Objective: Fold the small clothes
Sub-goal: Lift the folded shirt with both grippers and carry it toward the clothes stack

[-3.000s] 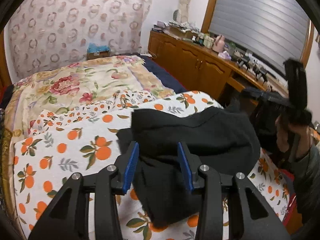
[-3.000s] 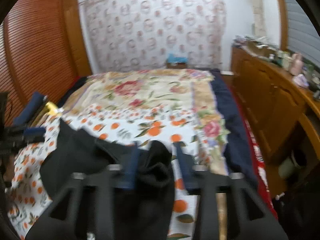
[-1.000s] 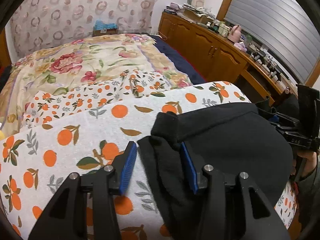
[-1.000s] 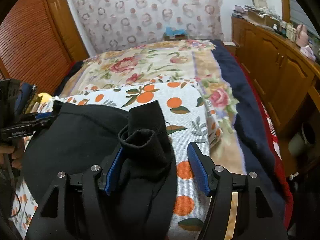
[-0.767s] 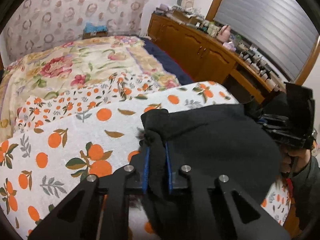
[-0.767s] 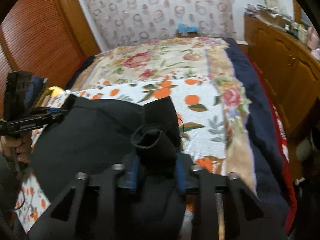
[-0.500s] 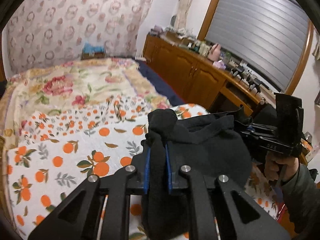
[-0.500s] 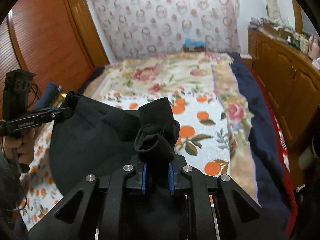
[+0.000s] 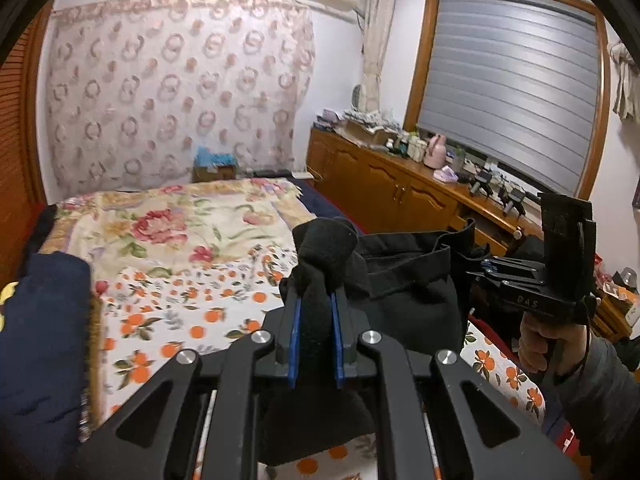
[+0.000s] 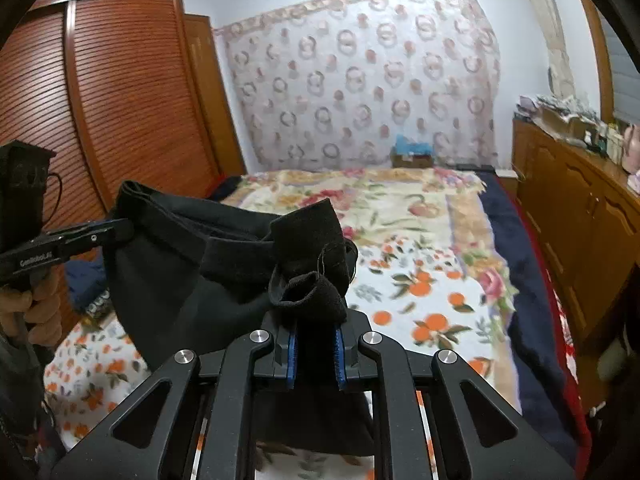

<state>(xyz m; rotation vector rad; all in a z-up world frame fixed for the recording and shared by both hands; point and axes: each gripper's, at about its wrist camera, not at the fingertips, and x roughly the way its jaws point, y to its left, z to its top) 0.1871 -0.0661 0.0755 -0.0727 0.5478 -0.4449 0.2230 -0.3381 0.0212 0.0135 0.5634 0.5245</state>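
Observation:
A small black garment [image 9: 404, 292] hangs in the air above the bed, stretched between both grippers. My left gripper [image 9: 315, 300] is shut on one bunched corner of it, with the blue pads pressed on the cloth. In the right wrist view my right gripper [image 10: 314, 334] is shut on the other bunched corner of the black garment [image 10: 192, 280]. Each gripper shows in the other's view: the right gripper [image 9: 486, 266] at the right, the left gripper [image 10: 120, 230] at the left, both held in a person's hands. The garment's lower part sags out of sight below the fingers.
Under the garment lies an orange-print cloth [image 9: 188, 320] on a floral bedspread [image 9: 180, 220]. A dark blue bundle [image 9: 36, 328] sits at the left edge. A wooden sideboard [image 9: 400, 188] with clutter runs along the right, and a slatted wooden wardrobe [image 10: 120, 100] stands at the left.
Both grippers have shut on the garment's corners and risen, lifting it off the orange-print cloth into the air. Both views have tilted up, showing more of the wall.

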